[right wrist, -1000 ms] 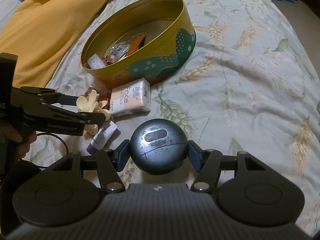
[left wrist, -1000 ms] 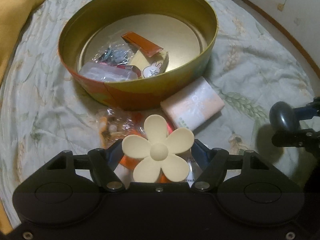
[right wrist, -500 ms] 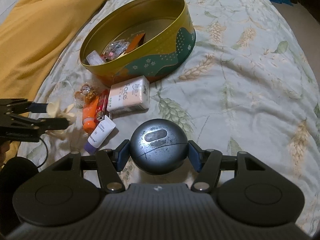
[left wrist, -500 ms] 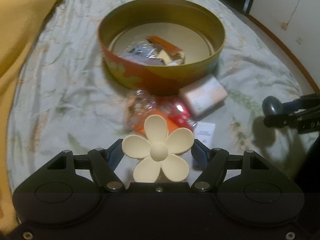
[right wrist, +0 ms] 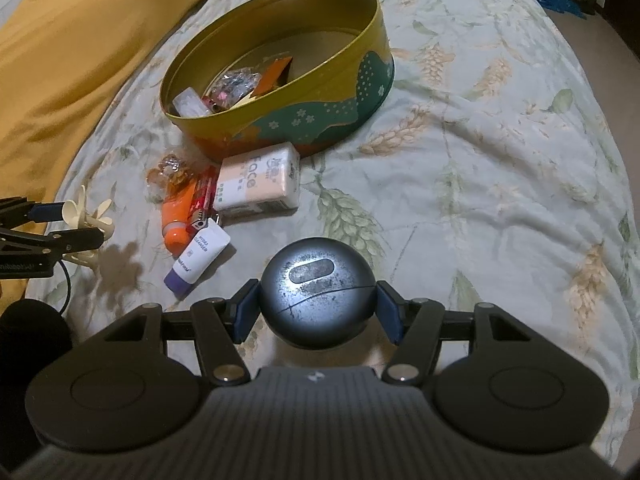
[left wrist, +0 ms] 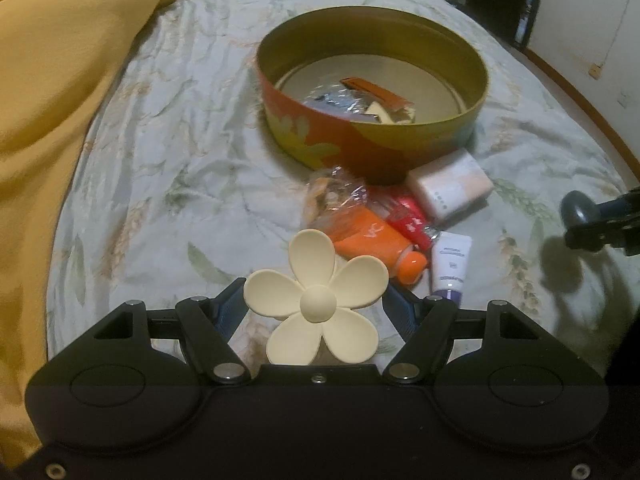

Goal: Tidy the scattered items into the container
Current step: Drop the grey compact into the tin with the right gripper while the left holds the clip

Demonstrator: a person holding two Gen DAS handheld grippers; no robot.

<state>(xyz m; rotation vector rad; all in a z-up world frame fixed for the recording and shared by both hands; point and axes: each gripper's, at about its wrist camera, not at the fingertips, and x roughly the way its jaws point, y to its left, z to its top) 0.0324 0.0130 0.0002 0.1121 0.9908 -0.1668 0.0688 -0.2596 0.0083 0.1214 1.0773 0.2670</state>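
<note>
Sitting on the bed, tin: the round tin (right wrist: 280, 80) rests on the floral bedspread (right wrist: 480, 160), far side of the scene, lid off, with a few bits already inside – a crinkly clear packet, an orange-brown flat piece, a small pale box.
Loose pile: just on the near side of the tin, all lying on the bedspread – pink tissue pack (right wrist: 258, 182) touching or nearly touching the tin wall, a red tube (right wrist: 204, 196) beside it, an orange tube (right wrist: 178, 214) to the left of that, a clear bag of brownish stuff (right wrist: 170, 170) at the far left of the pile, and a white tube with purple cap (right wrist: 198, 256) nearest the camera.
Left gripper: left gripper (left wrist: 316, 304) is closed in on a cream flower hair clip (left wrist: 316, 292), both blue pads against the petals, held up off the bedspread, on the near left of the pile.
Right gripper: right gripper (right wrist: 318, 306) is clamped around a dark grey round case (right wrist: 318, 290), pads pressing on both sides, held above the bedspread on the near right of the pile.
Background: big yellow blanket (right wrist: 72, 40) bunched along the left side of the bed.
</note>
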